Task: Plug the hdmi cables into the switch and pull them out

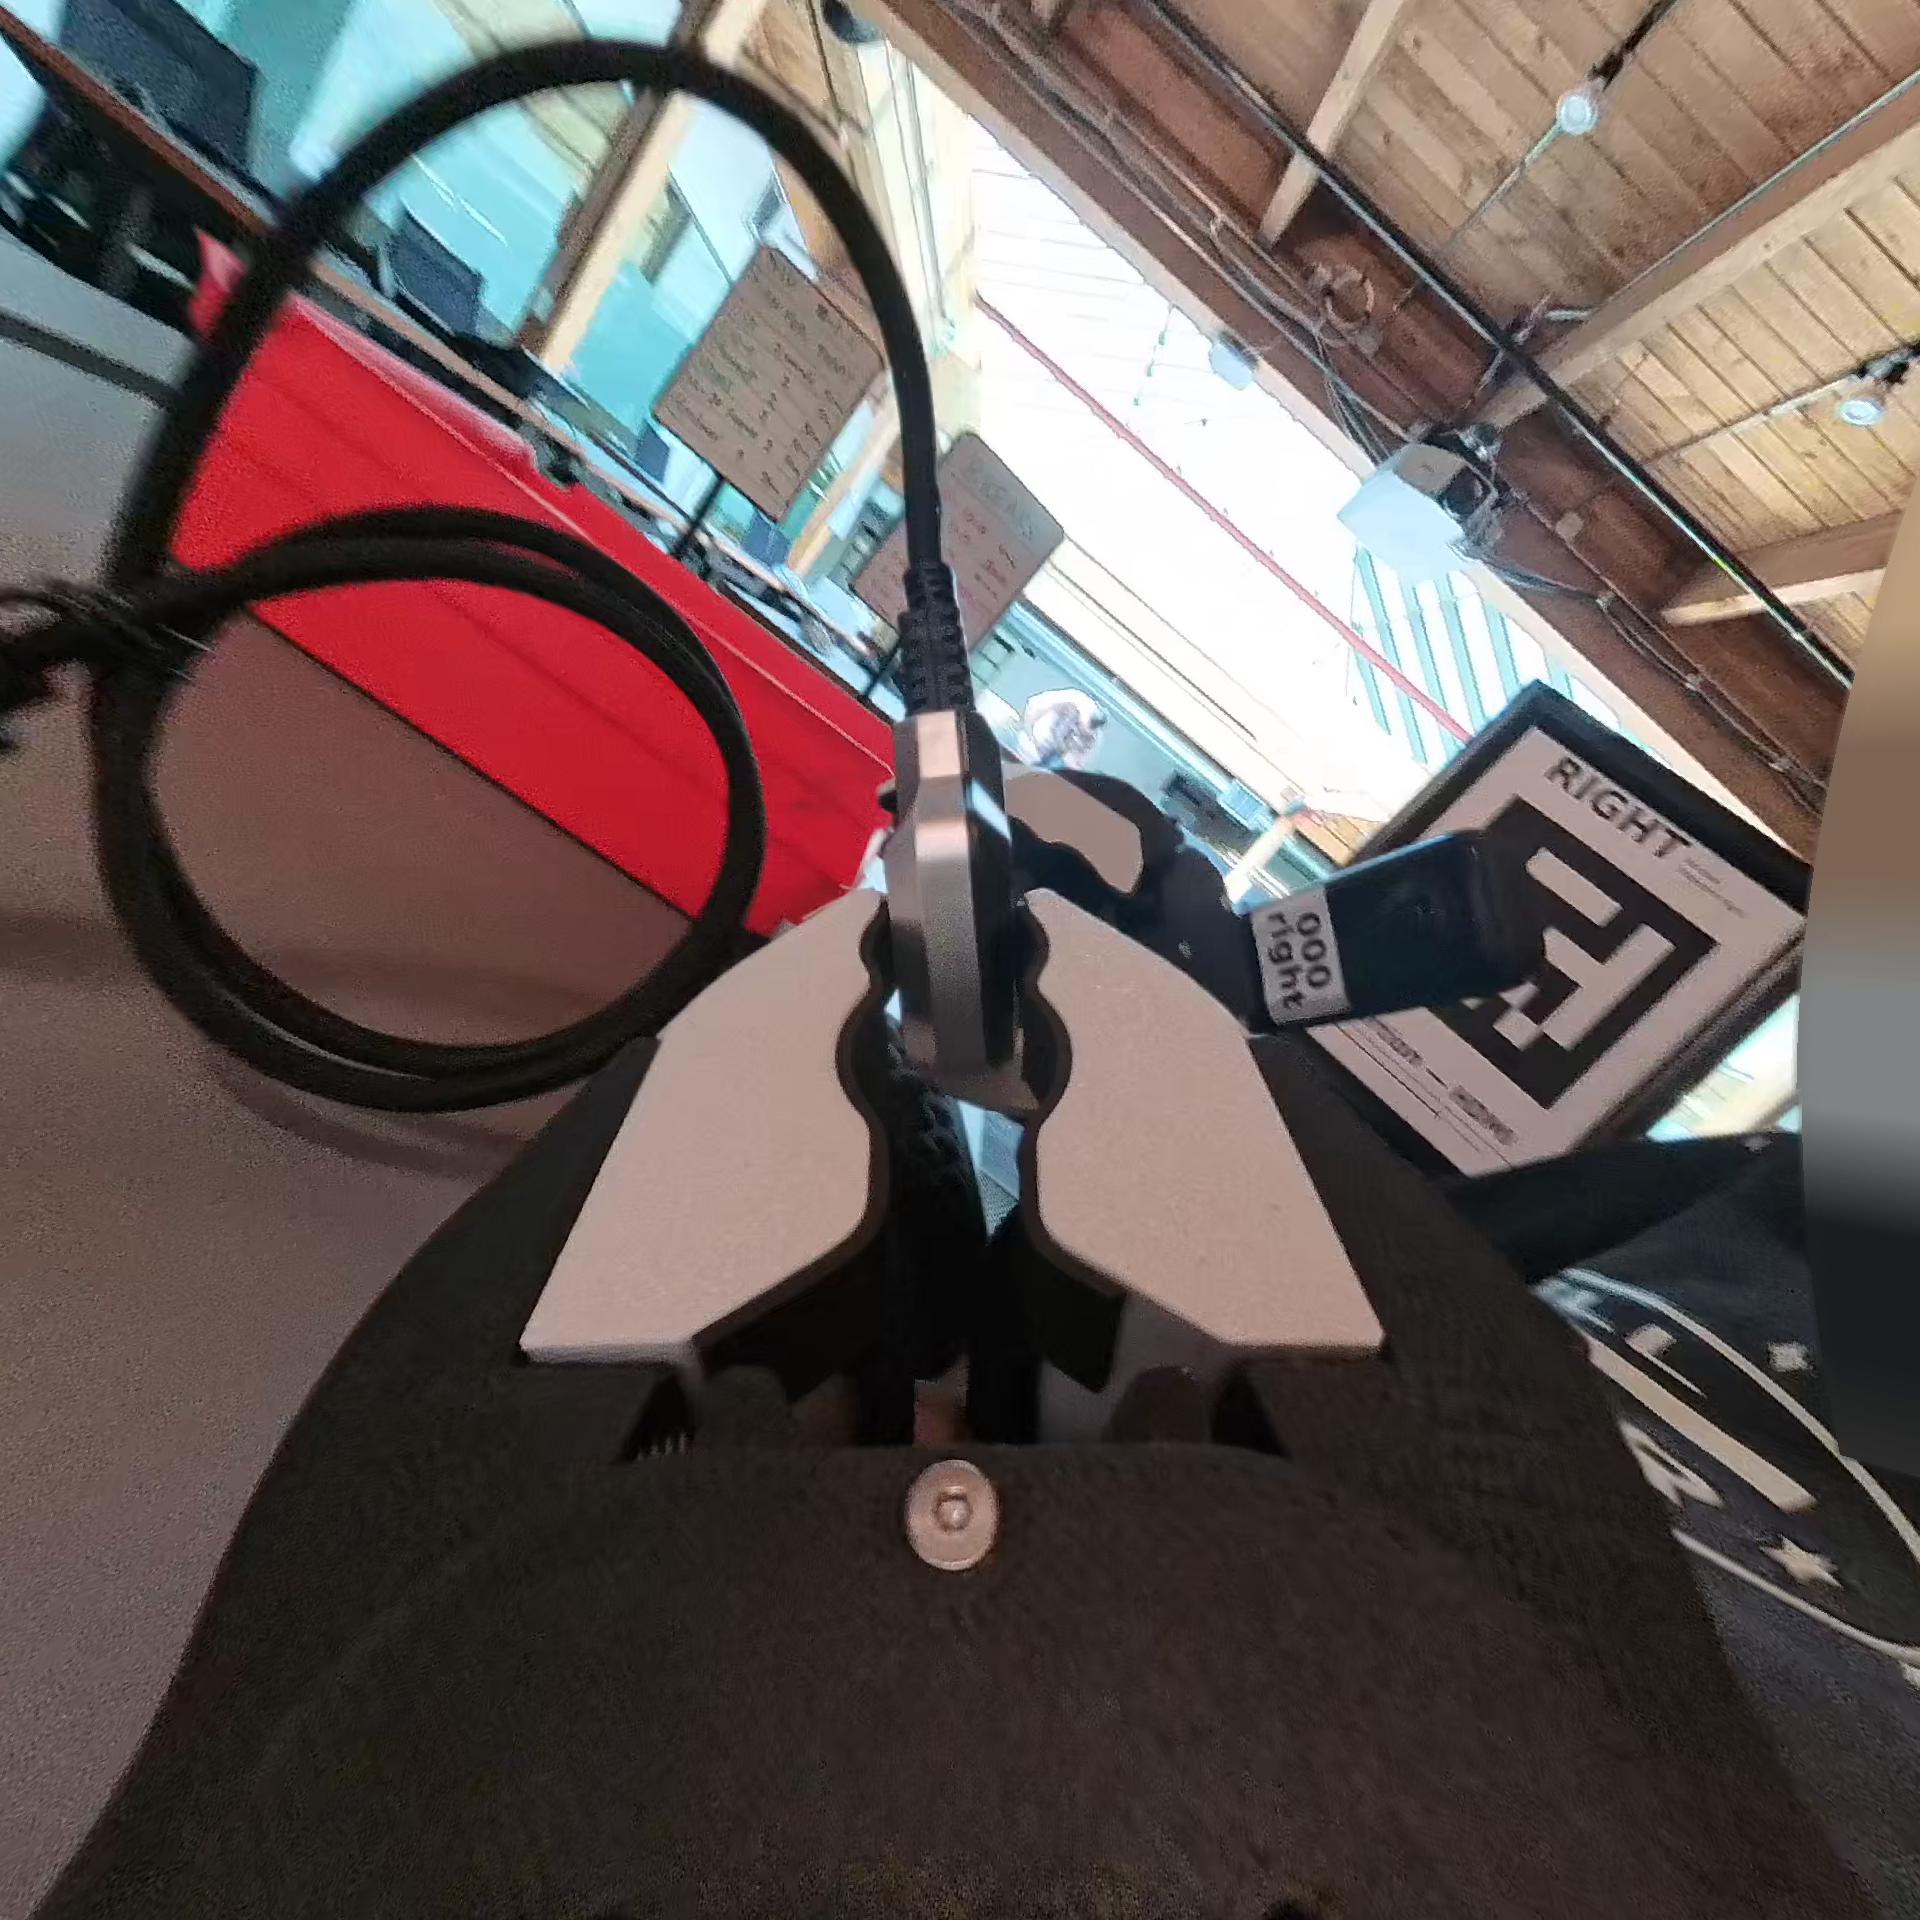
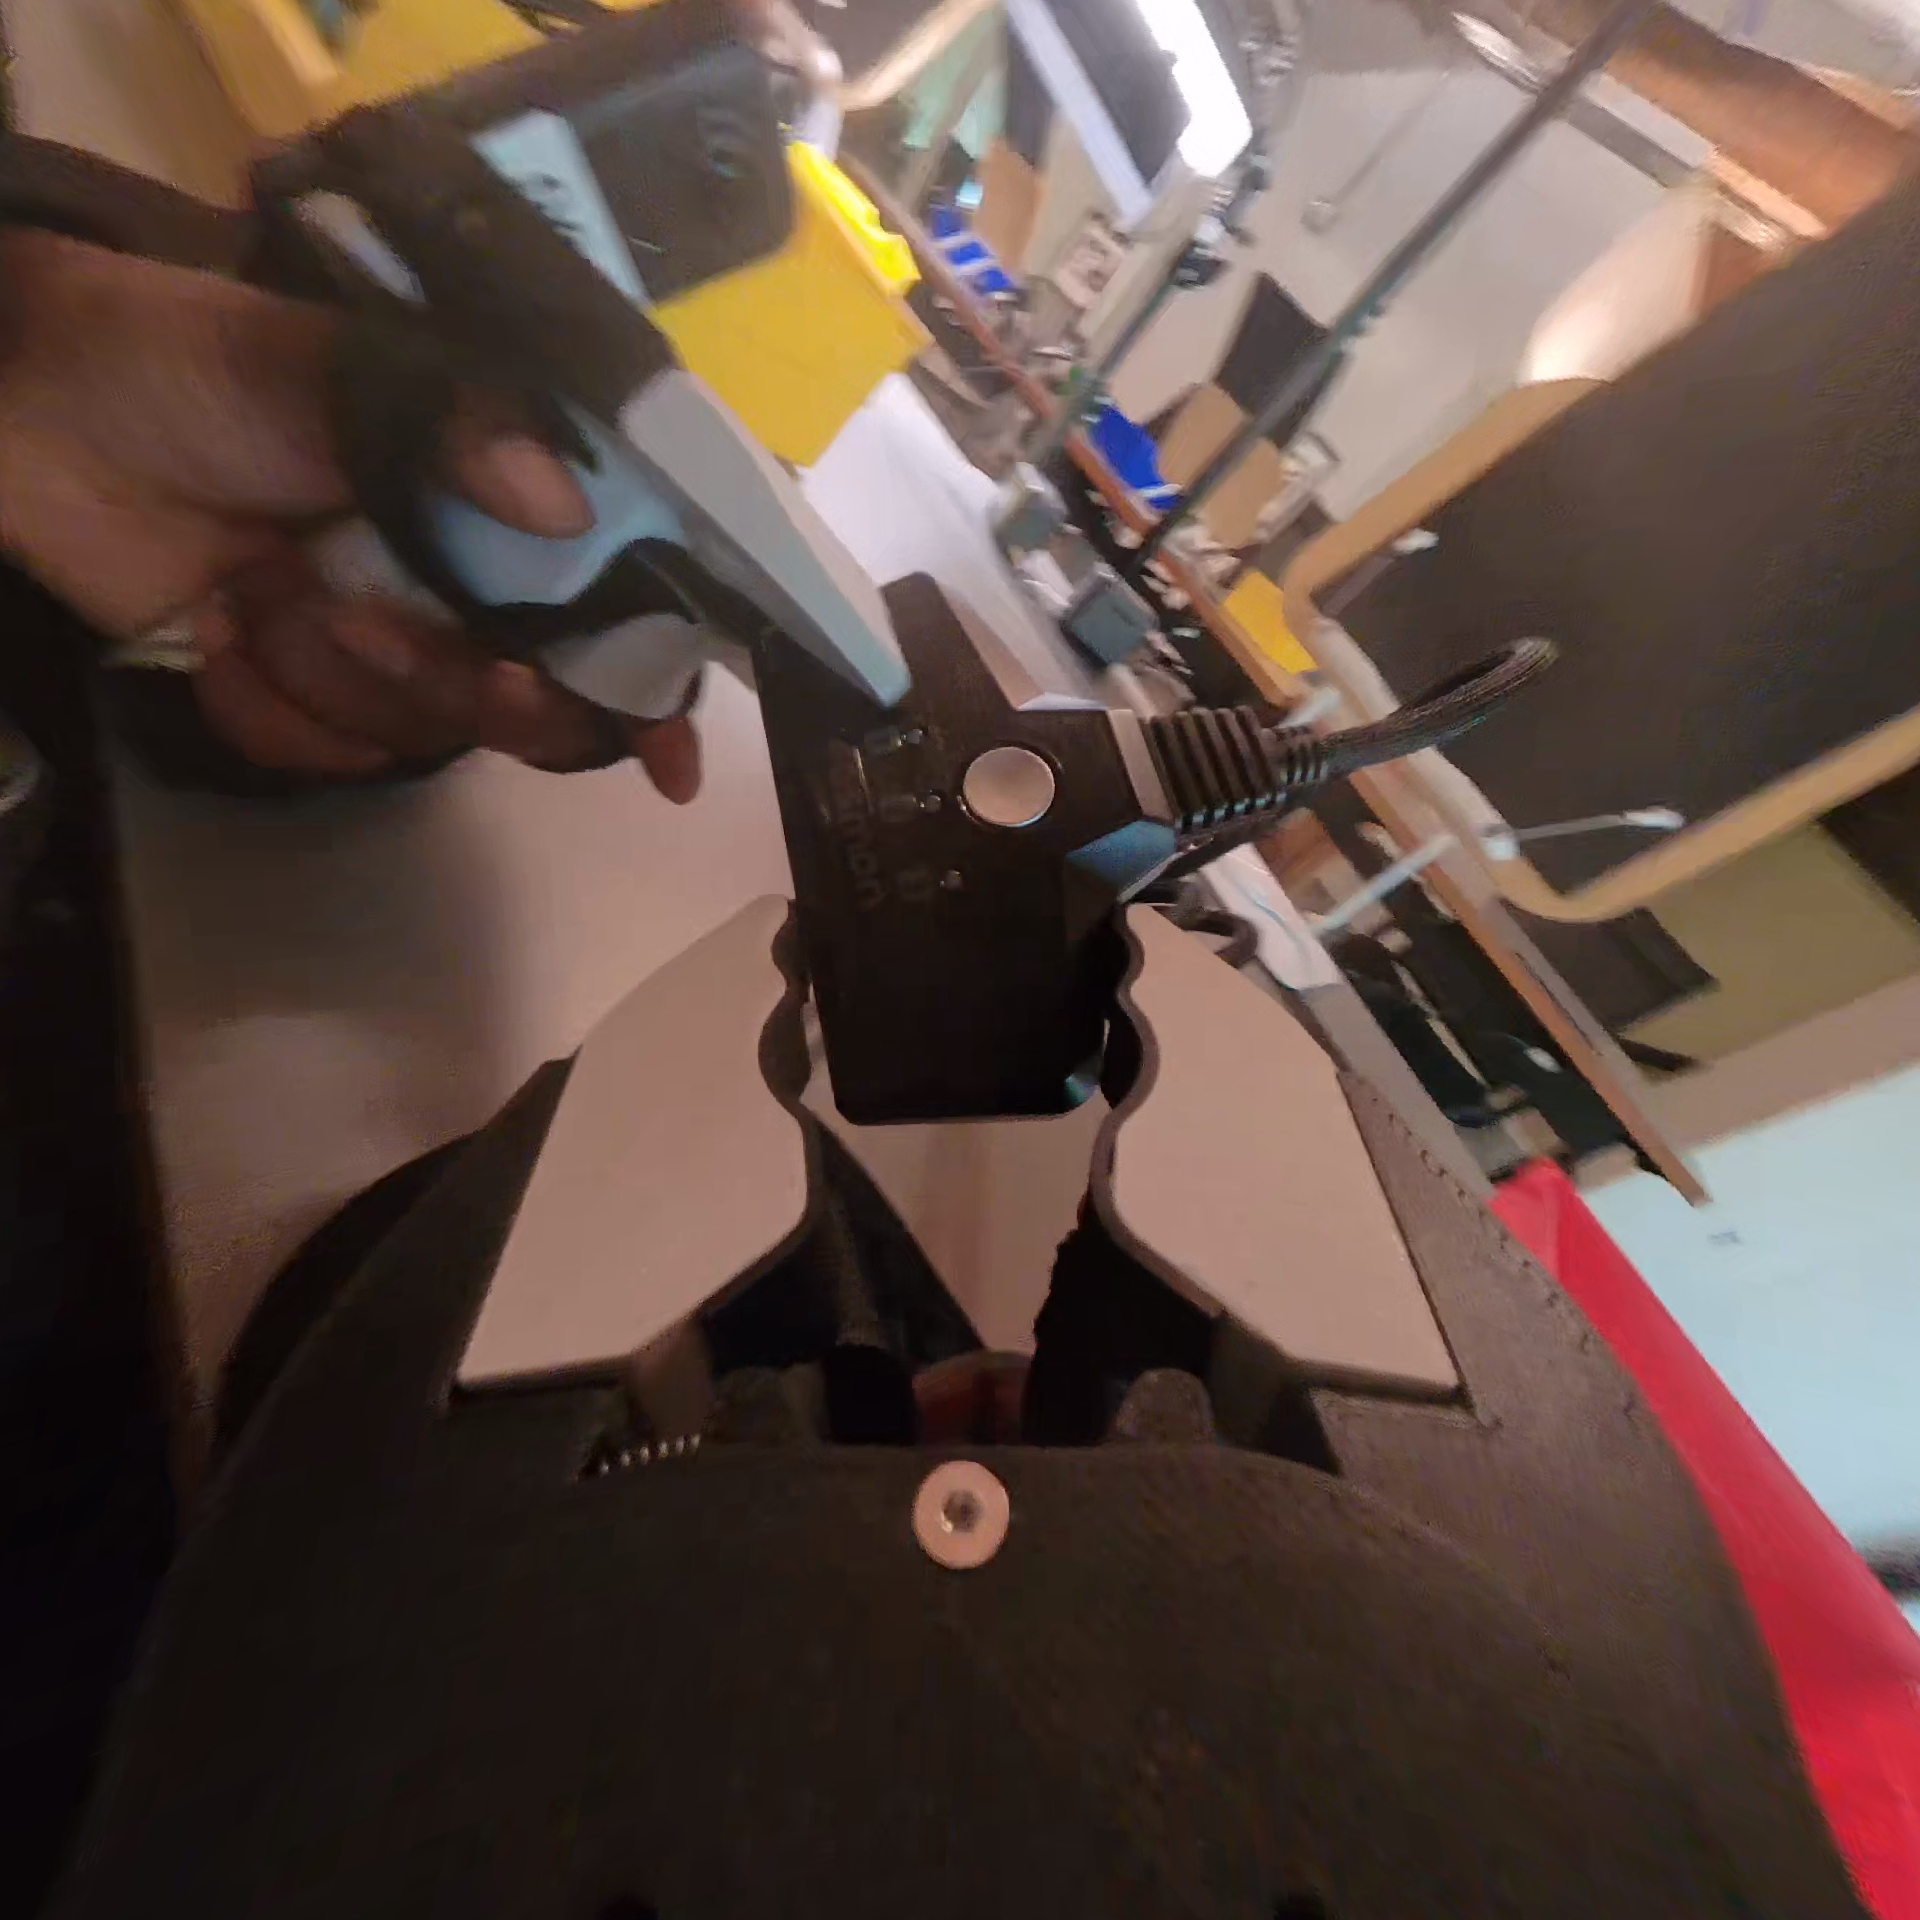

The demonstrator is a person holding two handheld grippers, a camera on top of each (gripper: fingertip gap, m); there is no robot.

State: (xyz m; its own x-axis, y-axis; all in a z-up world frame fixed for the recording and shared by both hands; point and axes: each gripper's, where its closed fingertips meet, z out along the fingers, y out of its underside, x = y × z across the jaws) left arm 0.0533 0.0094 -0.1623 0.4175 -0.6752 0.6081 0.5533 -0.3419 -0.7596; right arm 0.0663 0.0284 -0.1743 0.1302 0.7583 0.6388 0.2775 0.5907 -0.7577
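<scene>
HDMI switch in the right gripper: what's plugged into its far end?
One black braided HDMI cable sits plugged into the HDMI switch, held by the right gripper. The left gripper covers the other end, so its ports cannot be seen.

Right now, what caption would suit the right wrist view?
Right gripper clamps a black HDMI switch, one braided cable plugged in, as the left gripper meets it.

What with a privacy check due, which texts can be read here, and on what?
I won't copy writing; these bear it.
Marker board: large print, fine lines blurred.
Sticker on black block: short print.
Brown boards: handwriting, too small.
Black cloth: white letters, cut off.
Switch: side print, port marks blurred.
</scene>
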